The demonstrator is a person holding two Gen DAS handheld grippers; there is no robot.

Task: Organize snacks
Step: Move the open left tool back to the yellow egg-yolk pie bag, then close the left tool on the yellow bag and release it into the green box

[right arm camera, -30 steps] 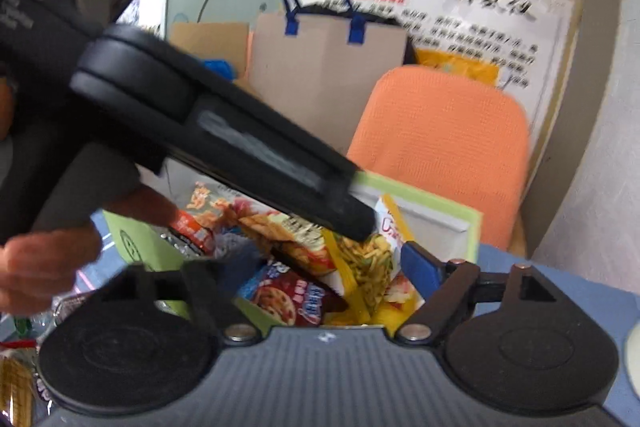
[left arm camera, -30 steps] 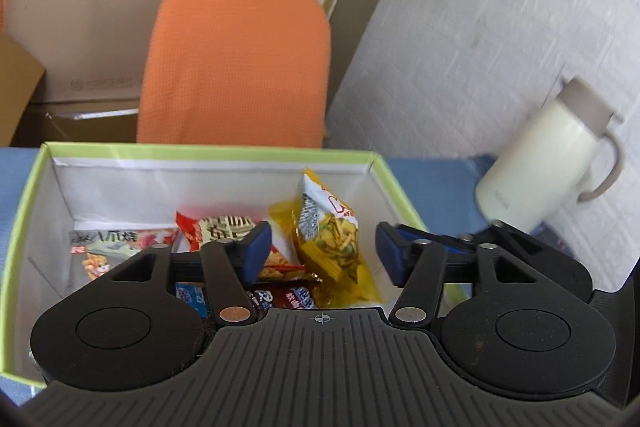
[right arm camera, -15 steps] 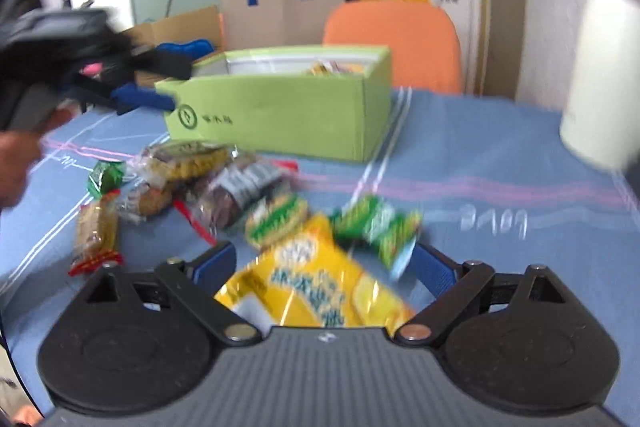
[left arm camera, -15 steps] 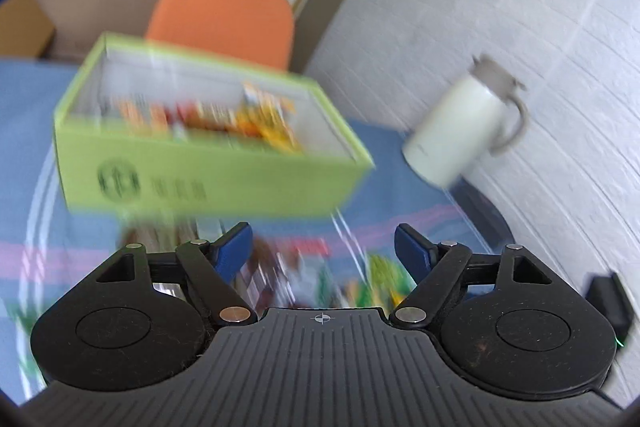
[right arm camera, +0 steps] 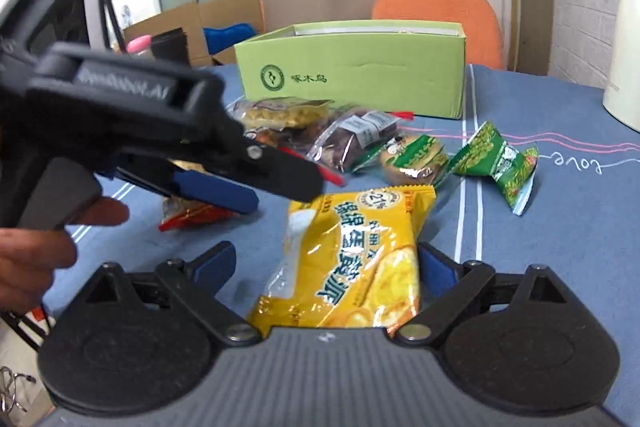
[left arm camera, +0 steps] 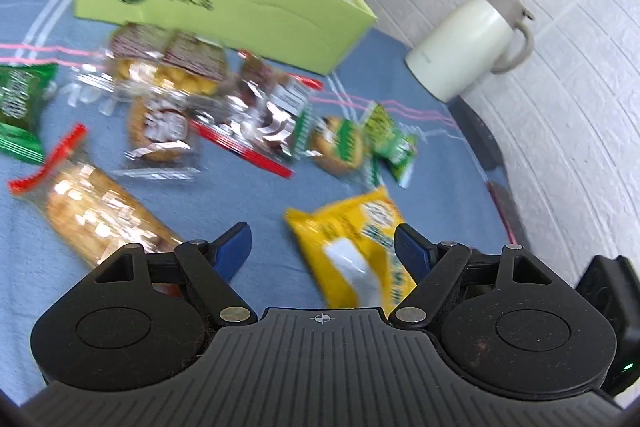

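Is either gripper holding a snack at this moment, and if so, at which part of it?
Nothing is held. The left gripper and the right gripper both stand open. The yellow packet lies on the table between the right gripper's fingers, ungripped.

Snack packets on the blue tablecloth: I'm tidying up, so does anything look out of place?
Yes. Several wrapped snacks lie loose before the light green cardboard box instead of inside it: the yellow cake packet, a crumpled green packet and clear-wrapped biscuits, some overlapping. Nothing looks spilled or torn.

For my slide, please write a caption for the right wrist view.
Open right gripper straddles a yellow snack bag on the blue tablecloth, green box behind.
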